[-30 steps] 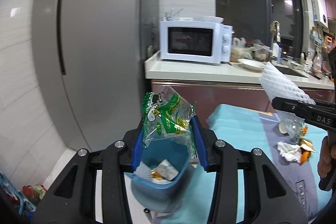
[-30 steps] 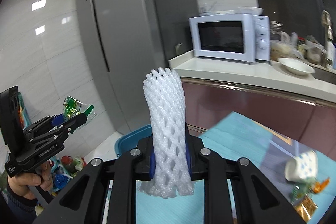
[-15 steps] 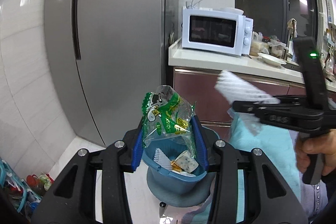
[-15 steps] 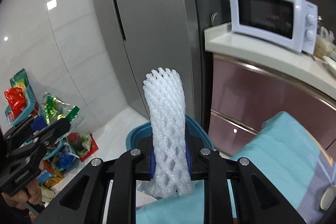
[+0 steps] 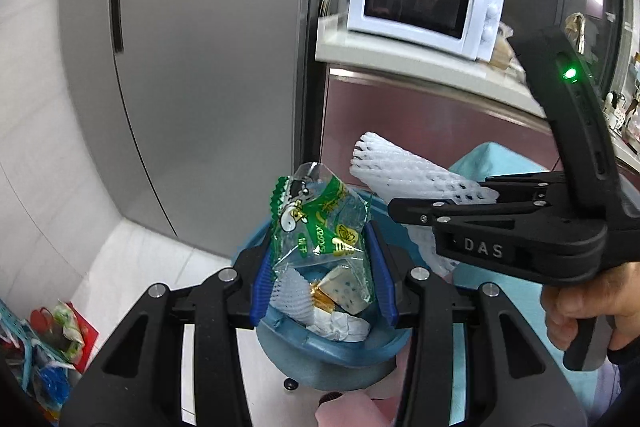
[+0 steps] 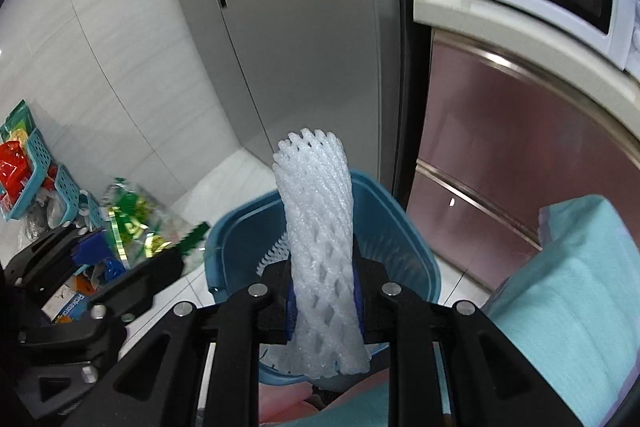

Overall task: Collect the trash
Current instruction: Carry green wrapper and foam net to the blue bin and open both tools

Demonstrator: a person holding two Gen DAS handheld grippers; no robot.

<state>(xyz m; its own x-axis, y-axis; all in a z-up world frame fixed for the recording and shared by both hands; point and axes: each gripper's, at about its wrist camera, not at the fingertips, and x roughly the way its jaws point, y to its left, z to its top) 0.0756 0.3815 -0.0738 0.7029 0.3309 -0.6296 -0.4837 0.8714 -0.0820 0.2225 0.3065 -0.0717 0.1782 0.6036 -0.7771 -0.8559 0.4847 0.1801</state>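
Left wrist view — left gripper (image 5: 320, 267) clamps wrapper (image 5: 320, 227); right gripper (image 6: 324, 291) clamps foam net (image 6: 320, 247).

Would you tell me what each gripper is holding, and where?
Left gripper: green-printed clear plastic wrapper, lower part. Right gripper: white foam mesh sleeve, lower part.

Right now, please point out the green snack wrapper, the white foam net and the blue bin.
green snack wrapper (image 5: 316, 223), left wrist view, its printed middle.
white foam net (image 6: 320, 227), right wrist view, mid sleeve above the pads.
blue bin (image 6: 404, 227), right wrist view, right rim.
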